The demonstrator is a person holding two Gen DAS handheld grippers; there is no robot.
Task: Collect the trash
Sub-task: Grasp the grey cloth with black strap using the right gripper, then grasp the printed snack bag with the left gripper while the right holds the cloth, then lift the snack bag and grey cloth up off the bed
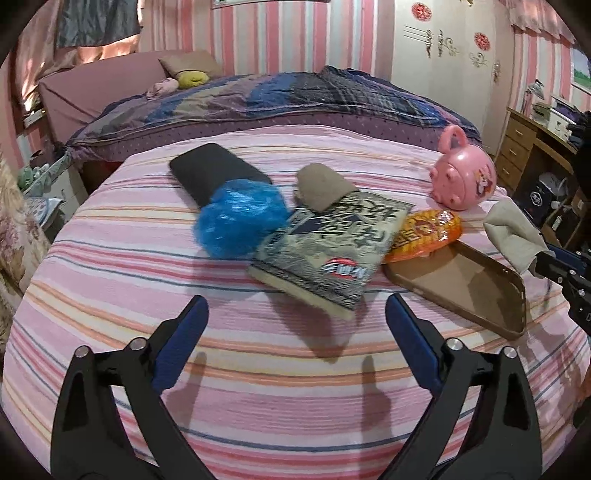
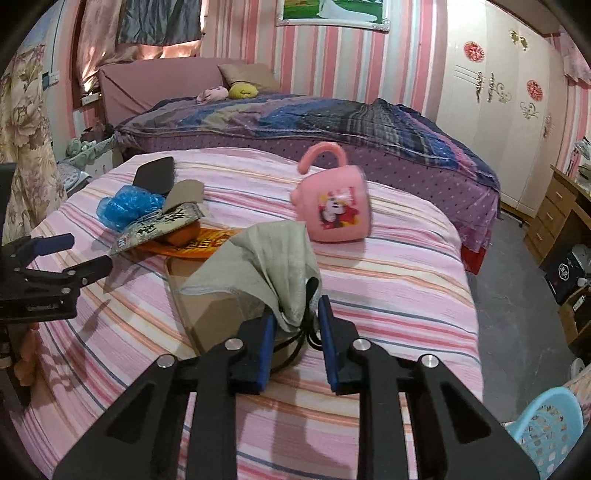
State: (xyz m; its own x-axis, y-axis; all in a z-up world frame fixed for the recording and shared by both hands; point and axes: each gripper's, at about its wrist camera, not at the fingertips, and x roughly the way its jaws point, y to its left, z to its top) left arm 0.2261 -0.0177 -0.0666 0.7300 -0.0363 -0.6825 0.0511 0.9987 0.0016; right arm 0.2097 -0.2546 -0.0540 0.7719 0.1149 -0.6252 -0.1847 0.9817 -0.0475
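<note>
Pinching a grey face mask (image 2: 266, 258) at centre frame, the right gripper (image 2: 297, 325) has its jaws closed on the bunched end; the mask's far end droops over a brown tray (image 2: 207, 317). Behind lie a pink toy (image 2: 332, 210), orange wrapper (image 2: 192, 245), printed packet (image 1: 325, 243) and blue bag (image 1: 240, 218). Wide open, the left gripper (image 1: 295, 325) hovers over the striped bedspread (image 1: 258, 387).

A bedspread (image 1: 258, 387) striped pink, white, orange and grey-blue fills the lower frame. On it lie a bright blue plastic bag (image 1: 240, 218), a beige packet (image 1: 325, 254) with black script, an orange-yellow snack wrapper (image 1: 424, 232), a brown phone case (image 1: 461, 280), a black pouch (image 1: 210, 170) and a pink toy bucket (image 1: 465, 181). Upper frame: a purple-blue quilt (image 1: 277, 96) and pink-and-white striped wallpaper (image 1: 295, 33).
</note>
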